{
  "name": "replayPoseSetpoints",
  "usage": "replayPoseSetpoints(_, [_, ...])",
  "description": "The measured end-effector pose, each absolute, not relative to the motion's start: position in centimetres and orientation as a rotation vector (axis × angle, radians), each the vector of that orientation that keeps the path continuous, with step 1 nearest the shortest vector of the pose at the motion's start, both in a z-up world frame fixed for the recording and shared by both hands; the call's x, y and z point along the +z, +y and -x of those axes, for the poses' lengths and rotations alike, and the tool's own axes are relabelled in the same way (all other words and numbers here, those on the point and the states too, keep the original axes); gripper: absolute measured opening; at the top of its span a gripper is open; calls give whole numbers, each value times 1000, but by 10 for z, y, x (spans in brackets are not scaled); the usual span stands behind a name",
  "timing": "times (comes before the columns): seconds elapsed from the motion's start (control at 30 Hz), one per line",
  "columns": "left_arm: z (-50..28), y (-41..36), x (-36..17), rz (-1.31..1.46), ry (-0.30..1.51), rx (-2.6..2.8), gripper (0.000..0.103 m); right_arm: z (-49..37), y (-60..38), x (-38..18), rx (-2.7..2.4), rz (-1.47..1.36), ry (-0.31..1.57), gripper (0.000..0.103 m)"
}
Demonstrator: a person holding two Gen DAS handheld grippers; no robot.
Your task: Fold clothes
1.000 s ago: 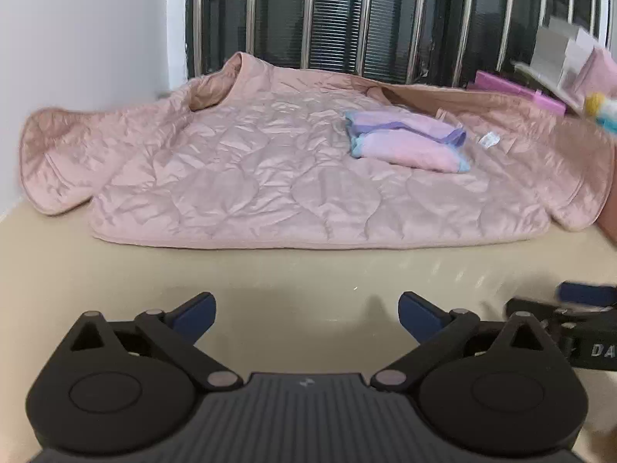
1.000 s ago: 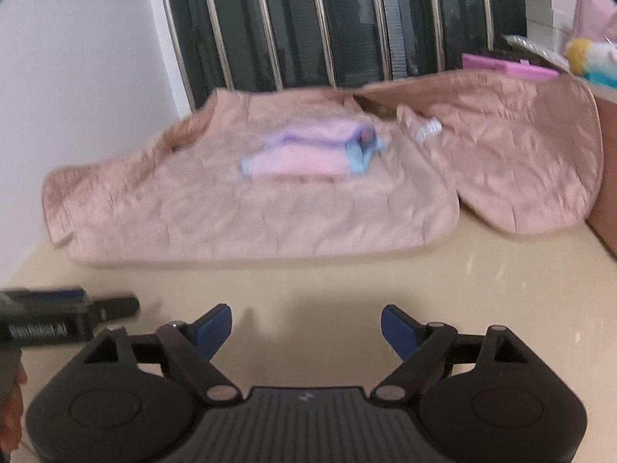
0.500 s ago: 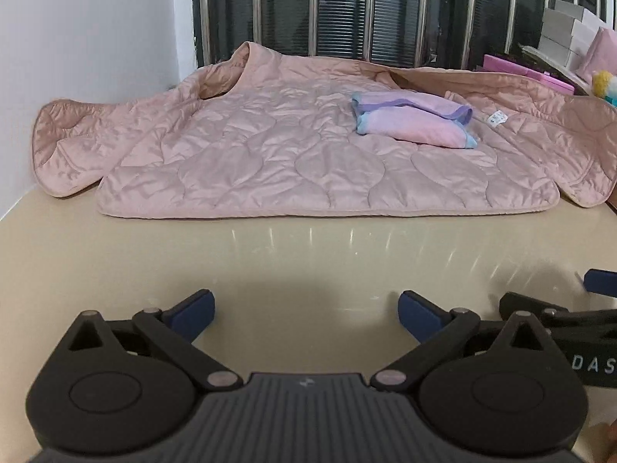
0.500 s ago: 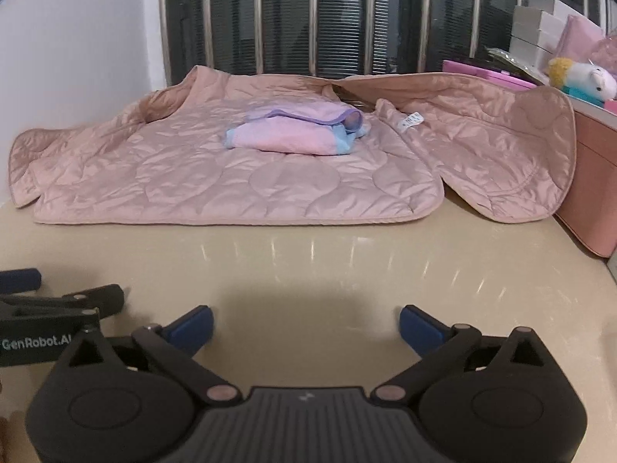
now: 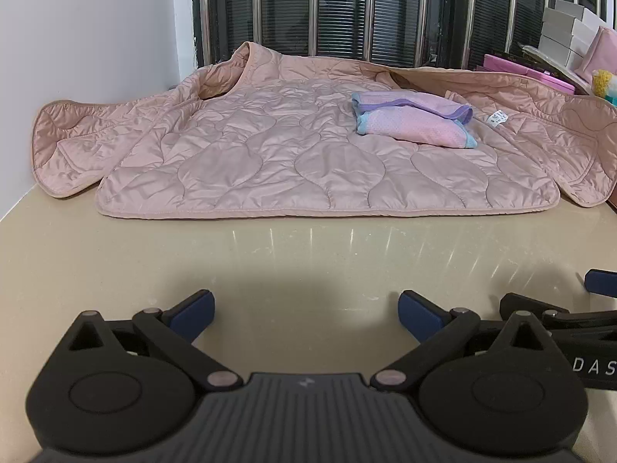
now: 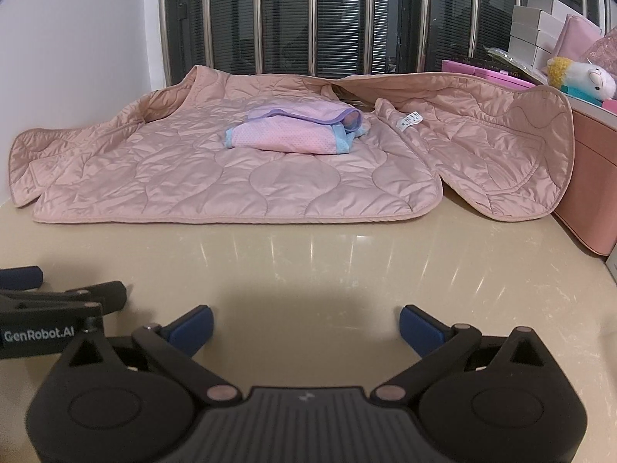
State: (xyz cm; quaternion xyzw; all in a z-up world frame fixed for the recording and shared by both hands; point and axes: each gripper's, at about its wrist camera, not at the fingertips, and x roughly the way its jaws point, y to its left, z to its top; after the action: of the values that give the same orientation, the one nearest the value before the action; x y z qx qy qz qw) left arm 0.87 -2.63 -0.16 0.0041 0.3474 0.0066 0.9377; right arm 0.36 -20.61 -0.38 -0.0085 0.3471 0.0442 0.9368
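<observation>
A pink quilted jacket (image 5: 293, 154) lies spread open and flat at the back of a beige table (image 5: 308, 254); it also shows in the right wrist view (image 6: 239, 177). A small folded pink garment with purple and blue trim (image 5: 412, 121) rests on the jacket (image 6: 297, 131). My left gripper (image 5: 306, 310) is open and empty, low over the table's front, well short of the jacket's hem. My right gripper (image 6: 304, 326) is open and empty beside it, to its right. Each gripper shows at the edge of the other's view.
A white wall (image 5: 96, 38) borders the table on the left. A barred window (image 6: 308, 15) stands behind. A pink cabinet (image 6: 594, 169) with boxes and a plush toy (image 6: 578, 77) stands at the right; the jacket's right flap leans on it.
Both grippers have levelled out and steadied, facing the jacket squarely. Both stay open and empty. The clothes have not moved.
</observation>
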Motion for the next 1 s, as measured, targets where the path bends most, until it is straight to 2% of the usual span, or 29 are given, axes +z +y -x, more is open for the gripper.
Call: replayPoseSetpoints(1.0, [-9,-27,-1,-6,708,14,102,-4,-207,-4,101,19,709,103])
